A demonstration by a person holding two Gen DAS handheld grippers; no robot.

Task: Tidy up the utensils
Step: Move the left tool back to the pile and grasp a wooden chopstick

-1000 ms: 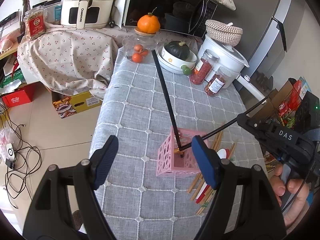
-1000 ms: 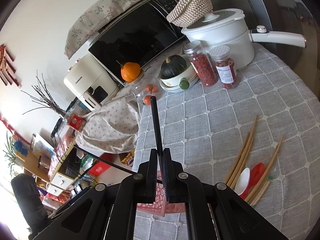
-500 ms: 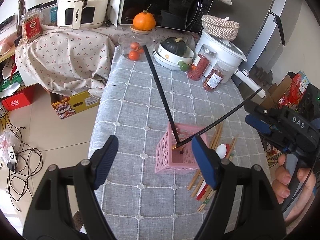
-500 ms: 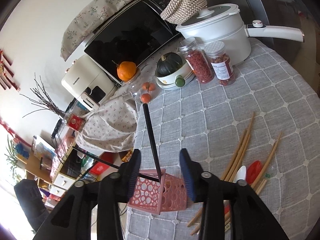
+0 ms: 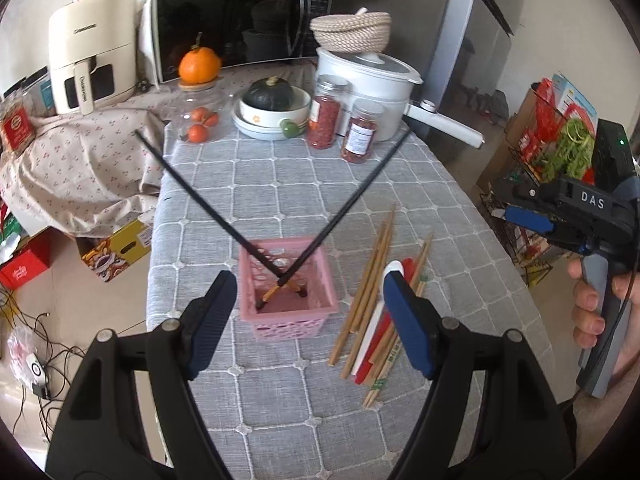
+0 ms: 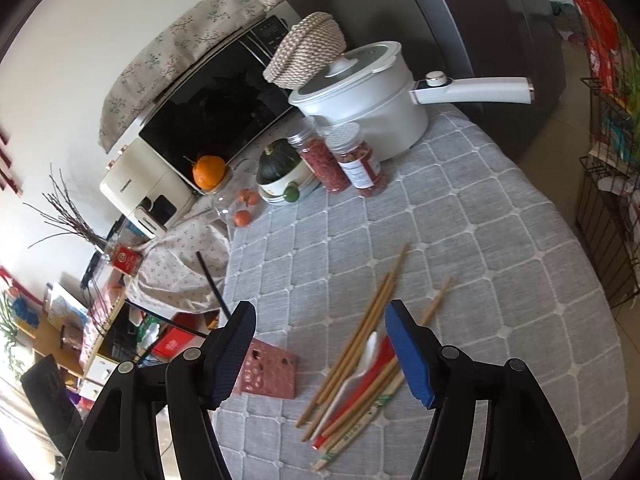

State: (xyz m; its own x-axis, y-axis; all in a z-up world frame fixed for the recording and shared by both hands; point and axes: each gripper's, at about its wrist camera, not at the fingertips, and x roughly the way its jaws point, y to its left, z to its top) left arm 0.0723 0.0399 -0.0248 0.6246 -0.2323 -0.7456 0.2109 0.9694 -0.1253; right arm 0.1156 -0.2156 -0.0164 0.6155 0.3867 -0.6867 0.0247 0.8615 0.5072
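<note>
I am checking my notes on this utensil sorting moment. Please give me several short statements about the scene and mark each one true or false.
1. Two black chopsticks stand crossed in the pink basket. True.
2. The right tongs are shut on a chopstick. False: they are open and hold nothing.
3. The wooden chopsticks lie on the tablecloth beside the basket. True.
4. The left tongs grip the white spoon. False: they are open, and the spoon lies among the chopsticks.
</note>
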